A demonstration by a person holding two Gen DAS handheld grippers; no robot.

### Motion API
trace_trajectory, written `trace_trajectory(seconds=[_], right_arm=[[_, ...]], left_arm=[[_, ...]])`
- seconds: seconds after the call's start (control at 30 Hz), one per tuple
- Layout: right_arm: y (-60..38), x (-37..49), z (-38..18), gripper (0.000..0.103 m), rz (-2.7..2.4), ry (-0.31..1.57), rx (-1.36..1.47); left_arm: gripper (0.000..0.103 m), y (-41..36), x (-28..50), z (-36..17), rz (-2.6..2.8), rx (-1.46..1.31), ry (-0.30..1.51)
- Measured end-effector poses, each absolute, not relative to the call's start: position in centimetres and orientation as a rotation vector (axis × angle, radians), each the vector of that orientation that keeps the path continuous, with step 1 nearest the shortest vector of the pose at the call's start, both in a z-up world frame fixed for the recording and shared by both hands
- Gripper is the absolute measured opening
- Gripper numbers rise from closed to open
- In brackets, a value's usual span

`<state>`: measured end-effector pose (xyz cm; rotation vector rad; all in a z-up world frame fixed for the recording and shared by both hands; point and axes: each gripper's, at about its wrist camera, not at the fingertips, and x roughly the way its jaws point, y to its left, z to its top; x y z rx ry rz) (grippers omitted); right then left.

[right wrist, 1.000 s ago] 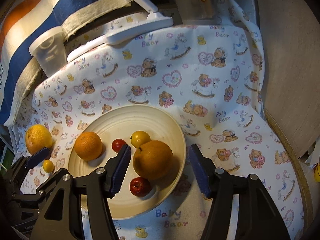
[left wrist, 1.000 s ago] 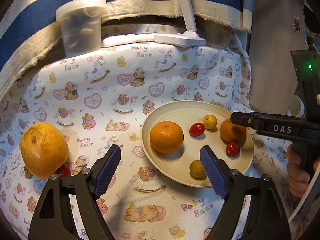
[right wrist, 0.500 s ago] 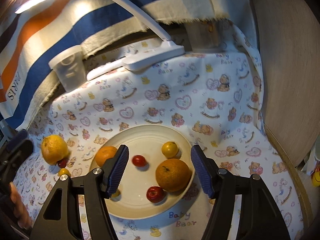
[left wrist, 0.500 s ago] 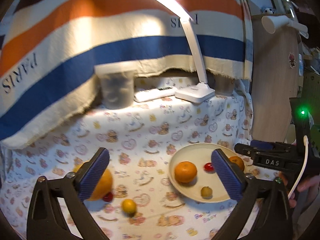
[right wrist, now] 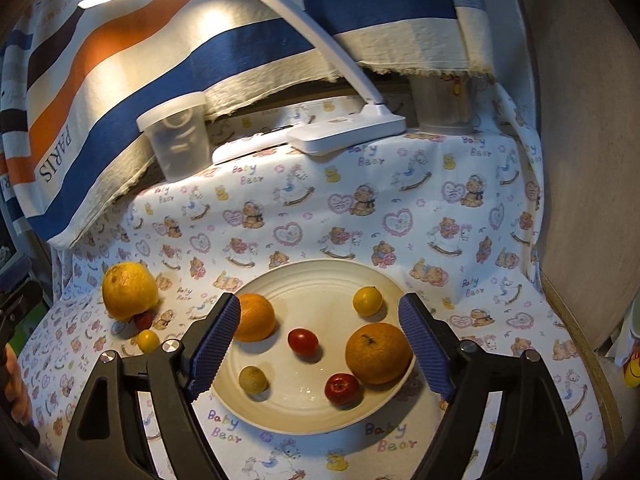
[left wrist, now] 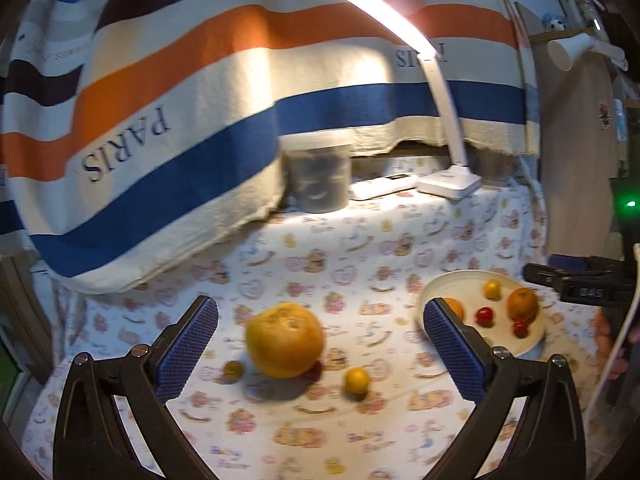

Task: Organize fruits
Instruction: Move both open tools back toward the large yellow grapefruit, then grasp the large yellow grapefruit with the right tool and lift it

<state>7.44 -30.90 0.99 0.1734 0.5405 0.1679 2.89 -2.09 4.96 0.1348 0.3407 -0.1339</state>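
A cream plate (right wrist: 320,280) (left wrist: 440,288) on the bear-print cloth holds two oranges (right wrist: 378,353), (right wrist: 256,317), several small red and yellow fruits and a small brownish one (right wrist: 253,379). My right gripper (right wrist: 318,344) hovers above the plate, its jaws opening, with nothing gripped between them. To the left on the cloth lies a large yellow-orange citrus (left wrist: 285,339) (right wrist: 129,291) with a small yellow fruit (left wrist: 357,380), a red one and a dull yellow one (left wrist: 233,369) beside it. My left gripper (left wrist: 318,350) stands open, well back from the citrus.
A striped "PARIS" towel (left wrist: 180,112) hangs behind. A translucent tub (right wrist: 178,140), a white remote (right wrist: 248,146), a lit desk lamp (right wrist: 344,132) and a second cup (right wrist: 440,100) line the back. A wooden board (right wrist: 580,120) borders the right side.
The left gripper has opened wide, pulled back and swung left, away from the plate towards the big citrus. The right gripper has widened, risen and backed away from the orange lying on the plate.
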Motion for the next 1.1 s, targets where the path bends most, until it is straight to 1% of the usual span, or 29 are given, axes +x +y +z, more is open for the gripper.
trace_trajectory(seconds=[0.23,0.37,0.6,0.67,0.7,0.77,0.87,0.93,1.1], right_arm=[[-29.2,7.2,0.6,0.083,0.183,0.541,0.139],[-26.9,6.3,1.0,0.083,0.212,0.519,0.125],[-21.2,6.3,2.1,0.083,0.323,0.573,0.049],[-20.1,6.6,2.5,0.084,0.357,0.59,0.071],[-19.4,6.9,2.8,0.087,0.378,0.599,0.085],[-17.9,7.5,3.1,0.088,0.416,0.612,0.086],[-15.3,8.6,3.1,0.089,0.425,0.616,0.04],[-13.5,9.4,2.5,0.092,0.433,0.635,0.008],[-8.9,10.8,0.9,0.092,0.496,0.66,-0.11]], left_arm=[[0.102,0.9,3.6,3.4,-0.103,0.059,0.35],[0.102,2.3,4.7,2.9,-0.089,0.019,0.398],[0.102,6.1,6.4,2.6,0.003,-0.104,0.515],[0.102,6.9,6.5,2.6,0.018,-0.115,0.522],[0.102,7.2,6.5,2.6,0.021,-0.115,0.527],[0.102,7.7,6.7,2.5,0.022,-0.126,0.541],[0.102,8.7,7.6,2.4,-0.001,-0.161,0.593],[0.102,9.6,7.8,2.4,0.004,-0.203,0.607],[0.102,11.1,8.1,2.0,-0.006,-0.269,0.636]])
